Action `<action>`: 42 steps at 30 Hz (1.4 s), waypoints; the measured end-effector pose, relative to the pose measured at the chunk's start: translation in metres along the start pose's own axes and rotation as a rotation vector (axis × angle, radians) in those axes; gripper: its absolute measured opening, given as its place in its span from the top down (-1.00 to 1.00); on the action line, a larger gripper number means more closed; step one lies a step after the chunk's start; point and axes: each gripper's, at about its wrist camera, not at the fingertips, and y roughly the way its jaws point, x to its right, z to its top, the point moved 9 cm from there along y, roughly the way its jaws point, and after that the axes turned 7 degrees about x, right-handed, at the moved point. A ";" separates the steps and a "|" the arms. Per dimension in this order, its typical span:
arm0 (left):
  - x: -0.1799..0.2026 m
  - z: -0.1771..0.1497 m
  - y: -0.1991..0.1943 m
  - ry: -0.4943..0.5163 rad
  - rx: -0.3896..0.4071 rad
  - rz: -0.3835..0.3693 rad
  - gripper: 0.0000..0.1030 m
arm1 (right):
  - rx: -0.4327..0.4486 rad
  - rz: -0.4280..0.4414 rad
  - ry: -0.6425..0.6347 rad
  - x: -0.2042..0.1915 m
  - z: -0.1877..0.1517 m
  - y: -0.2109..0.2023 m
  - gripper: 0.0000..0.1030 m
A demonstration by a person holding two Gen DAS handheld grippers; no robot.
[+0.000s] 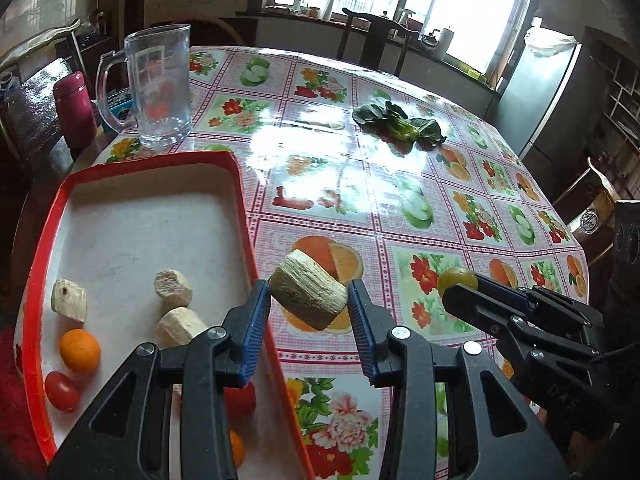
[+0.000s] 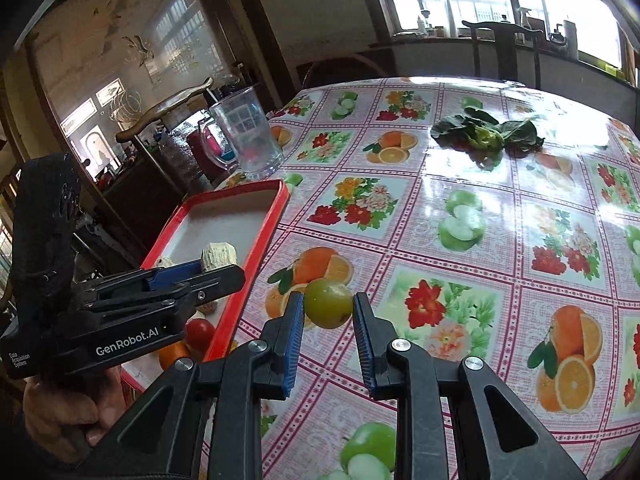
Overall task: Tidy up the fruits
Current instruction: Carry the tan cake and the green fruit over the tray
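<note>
- "GenRobot.AI" and "Data Acquisition System" are printed in white on the left gripper (image 2: 218, 270), seen from the right wrist camera.
- The red-rimmed tray (image 1: 240, 200) at the worktop's (image 1: 340, 184) edge holds three pale cut chunks, an orange fruit (image 1: 80, 350) and red tomatoes (image 1: 61, 391).
- The left gripper's fingers (image 1: 256, 320) pinch a ribbed, pale chunk (image 1: 308, 296) just beside the tray's rim.
- The right gripper (image 2: 328, 312) clamps a green round fruit (image 2: 329, 303) above the fruit-print tablecloth.
- An empty glass mug (image 1: 158, 84) stands behind the tray; leafy greens (image 1: 400, 122) lie well apart.
</note>
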 end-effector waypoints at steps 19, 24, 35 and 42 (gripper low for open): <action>-0.073 -0.004 -0.027 -0.074 0.022 0.071 0.27 | -0.025 0.085 -0.093 -0.079 0.018 0.040 0.52; -0.086 -0.004 -0.029 -0.083 0.022 0.083 0.27 | -0.032 0.102 -0.112 -0.092 0.023 0.051 0.52; -0.123 -0.002 -0.022 -0.123 0.007 0.116 0.27 | -0.067 0.120 -0.134 -0.111 0.029 0.083 0.52; -0.149 0.008 -0.010 -0.145 -0.011 0.141 0.27 | -0.103 0.122 -0.143 -0.119 0.035 0.115 0.52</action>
